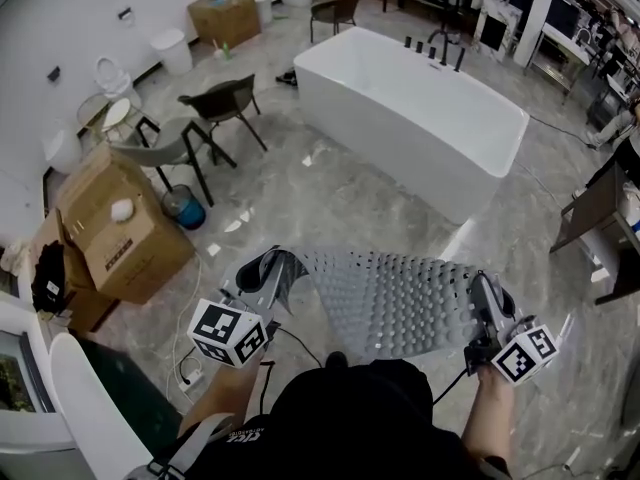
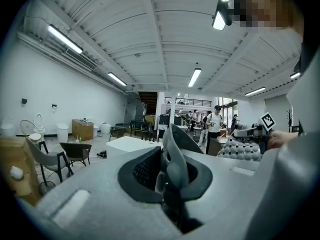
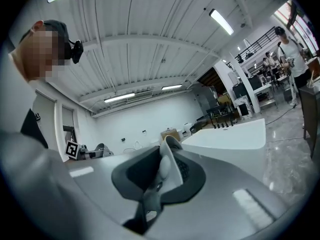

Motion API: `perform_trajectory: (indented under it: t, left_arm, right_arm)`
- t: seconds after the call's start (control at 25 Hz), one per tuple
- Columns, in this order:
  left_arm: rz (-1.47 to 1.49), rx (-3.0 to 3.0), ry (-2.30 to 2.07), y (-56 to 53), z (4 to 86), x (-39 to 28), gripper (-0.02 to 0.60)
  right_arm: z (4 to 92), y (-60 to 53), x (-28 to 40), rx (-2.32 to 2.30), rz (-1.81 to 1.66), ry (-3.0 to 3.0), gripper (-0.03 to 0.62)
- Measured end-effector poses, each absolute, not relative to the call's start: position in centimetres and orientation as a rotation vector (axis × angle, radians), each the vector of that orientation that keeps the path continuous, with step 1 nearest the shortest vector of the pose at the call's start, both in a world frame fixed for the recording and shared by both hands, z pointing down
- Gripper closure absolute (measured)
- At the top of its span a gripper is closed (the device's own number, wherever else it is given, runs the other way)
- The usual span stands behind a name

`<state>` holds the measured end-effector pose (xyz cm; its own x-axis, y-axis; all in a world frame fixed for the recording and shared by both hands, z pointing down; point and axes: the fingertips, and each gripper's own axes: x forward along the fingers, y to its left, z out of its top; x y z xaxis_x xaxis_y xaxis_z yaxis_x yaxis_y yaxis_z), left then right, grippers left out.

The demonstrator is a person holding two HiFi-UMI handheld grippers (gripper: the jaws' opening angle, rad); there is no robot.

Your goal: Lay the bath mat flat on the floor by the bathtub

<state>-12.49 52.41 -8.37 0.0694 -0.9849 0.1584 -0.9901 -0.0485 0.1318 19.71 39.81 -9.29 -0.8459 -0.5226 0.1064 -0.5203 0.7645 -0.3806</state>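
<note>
- Grey rubber bath mat studded with round suction bumps (image 1: 400, 303) hung in the air at lower centre of the head view, stretched between the two grippers, well above the floor and not laid flat.
- Left gripper (image 1: 275, 268) sat at the mat's left edge, lower left of centre; its jaws were narrow, pinched on a folded corner of the mat (image 2: 175, 144).
- In the left gripper view the left gripper (image 2: 167, 171) showed dark pads pressed on that upright grey fold at frame centre.
- Right gripper (image 1: 487, 293) clamped the mat's right edge at lower right; jaws narrow, closed on the mat.
- In the right gripper view the right gripper (image 3: 159, 176) held a pale curled flap of the mat (image 3: 169, 156) between its pads, frame centre.
- White rectangular freestanding bathtub (image 1: 410, 108) stood at upper centre to upper right, well apart from the mat, with bare floor between.
- Grey marbled tile floor (image 1: 330, 193) filled mid frame.
- Open brown cardboard box (image 1: 125, 223) stood at left.
- Dark chair (image 1: 225, 103) and grey chair (image 1: 165, 148) stood at upper left, near each other.
- Small blue round container (image 1: 185, 208) sat on the floor just beside the box.
- Person's dark-clad torso (image 1: 350, 418) filled the bottom centre.
</note>
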Motion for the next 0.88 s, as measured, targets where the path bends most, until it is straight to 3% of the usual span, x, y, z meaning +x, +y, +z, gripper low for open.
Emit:
perform_trajectory:
  t: [0.48, 0.88]
  left_arm:
    - [0.09, 2.038, -2.073, 50.0, -6.9, -19.0, 0.561]
    - [0.13, 2.007, -2.071, 39.7, -6.7, -25.6, 0.56]
  right_arm:
    - [-6.5, 35.0, 11.8, -0.73, -0.739, 2.959, 0.576]
    - [-4.6, 24.0, 3.1, -0.629, -0.803, 2.967, 0.576]
